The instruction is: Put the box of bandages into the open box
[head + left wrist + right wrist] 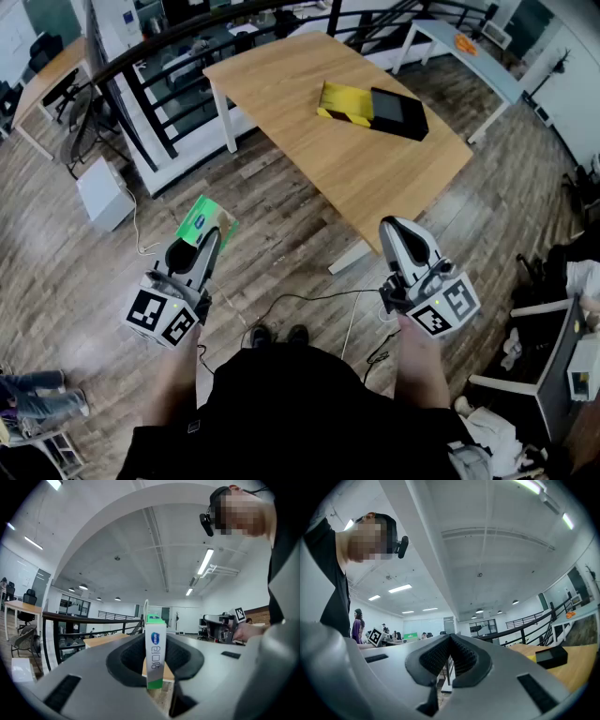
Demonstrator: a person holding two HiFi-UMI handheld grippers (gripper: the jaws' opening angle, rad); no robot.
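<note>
Bright, even light from ceiling strip lamps (205,560), soft shadows, strong fisheye bending with dark corners in both gripper views, near claws blurred.

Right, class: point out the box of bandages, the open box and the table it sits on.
box of bandages (155,660): left gripper view, on its narrow white face below the blue logo.
open box (398,112): head view, on its black half.
table (309,141): head view, on the bare wooden top.

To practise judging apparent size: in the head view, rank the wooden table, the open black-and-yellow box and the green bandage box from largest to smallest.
1. wooden table, clearly largest.
2. open box.
3. bandage box, smallest, even though it is nearer the camera, which enlarges it.
</note>
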